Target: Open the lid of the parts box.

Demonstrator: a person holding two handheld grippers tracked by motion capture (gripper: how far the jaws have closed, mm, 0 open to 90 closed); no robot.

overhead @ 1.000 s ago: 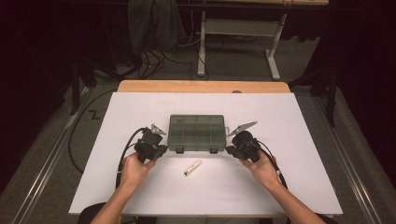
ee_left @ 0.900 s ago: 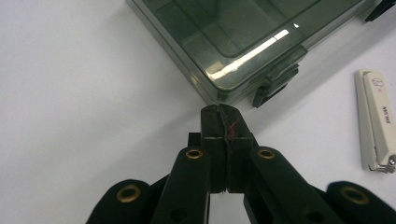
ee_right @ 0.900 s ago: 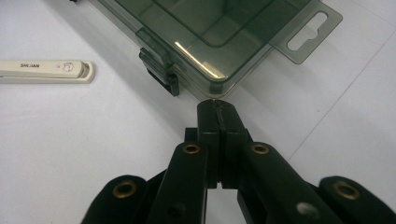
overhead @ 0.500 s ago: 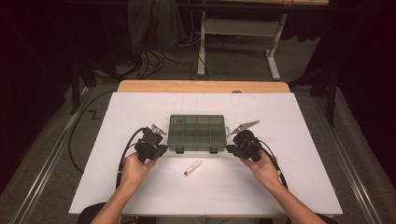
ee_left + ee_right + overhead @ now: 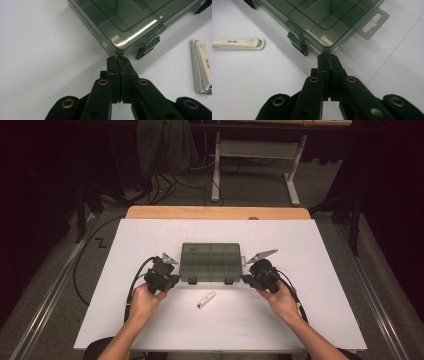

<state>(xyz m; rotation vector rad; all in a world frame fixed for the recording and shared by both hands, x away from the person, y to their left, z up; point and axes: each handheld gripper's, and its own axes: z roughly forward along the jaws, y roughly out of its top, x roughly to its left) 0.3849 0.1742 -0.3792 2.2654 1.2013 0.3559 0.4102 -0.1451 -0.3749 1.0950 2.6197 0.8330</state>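
Centrally on the white table [image 5: 150,330], closed smoky-green compartment box [image 5: 210,262], left gripper [image 5: 172,279] at its near left corner, jaws pressed together on nothing, right gripper [image 5: 246,279] at its near right corner, likewise closed and empty, cream nail clipper [image 5: 206,299] just nearer, apart from both.

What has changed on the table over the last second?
Nothing visibly changed. The left gripper and right gripper sit shut at the near corners of the closed green plastic box, holding nothing, and the small white clipper lies in front of it as before.
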